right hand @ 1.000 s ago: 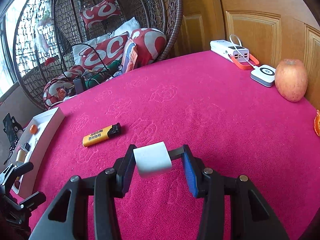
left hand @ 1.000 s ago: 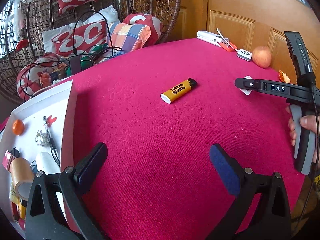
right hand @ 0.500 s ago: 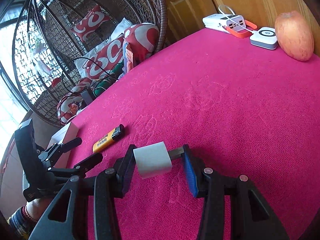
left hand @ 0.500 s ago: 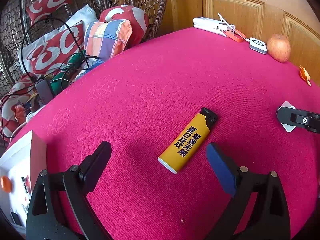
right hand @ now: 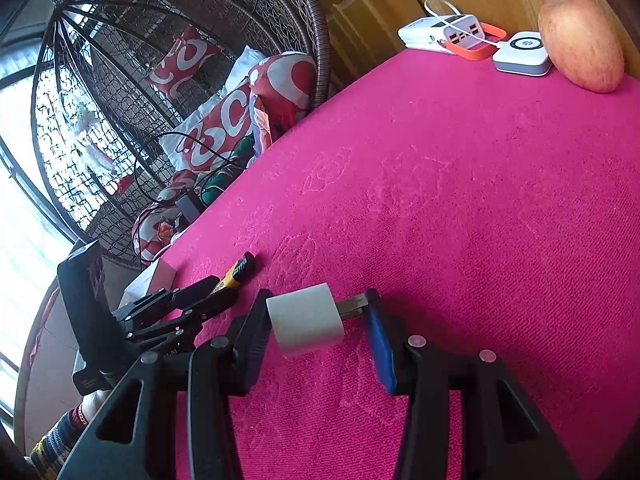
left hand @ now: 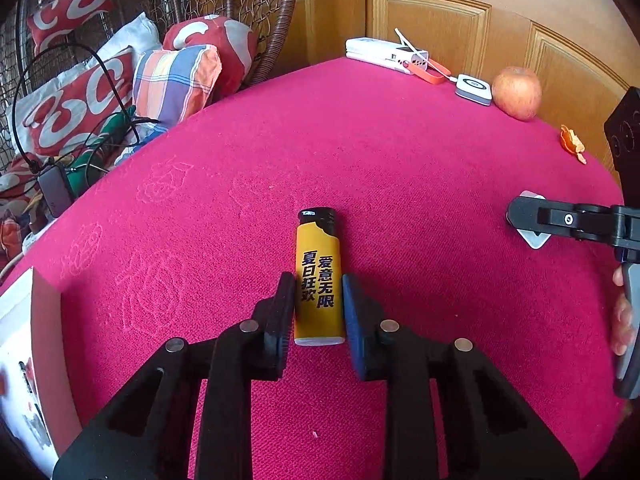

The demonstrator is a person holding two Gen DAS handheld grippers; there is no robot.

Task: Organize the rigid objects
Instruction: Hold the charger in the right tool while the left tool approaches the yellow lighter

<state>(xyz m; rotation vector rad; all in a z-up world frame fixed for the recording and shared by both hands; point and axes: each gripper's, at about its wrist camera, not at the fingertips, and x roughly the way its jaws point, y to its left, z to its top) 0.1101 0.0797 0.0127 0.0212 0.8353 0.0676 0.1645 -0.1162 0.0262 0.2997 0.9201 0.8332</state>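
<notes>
A yellow lighter (left hand: 319,280) with a black top and black characters lies on the pink tablecloth (left hand: 400,184). My left gripper (left hand: 318,312) is shut on its lower half, both pads against its sides. It also shows in the right wrist view (right hand: 236,272) between the left gripper's fingers. My right gripper (right hand: 316,320) is shut on a white plug adapter (right hand: 306,318), prongs against the blue pad, held just above the cloth. In the left wrist view the right gripper (left hand: 532,220) sits at the right edge with the white adapter (left hand: 534,238) showing.
A white storage box (left hand: 18,340) with small items stands at the table's left edge. At the far edge lie a white power bank (left hand: 386,50), a small white charger (left hand: 474,87), an apple (left hand: 516,92) and orange peel (left hand: 572,142). A wicker chair with cushions (left hand: 176,76) stands behind.
My left gripper moved forward over the lighter and closed on it. The right gripper kept hold of the adapter and tilted its view to the left.
</notes>
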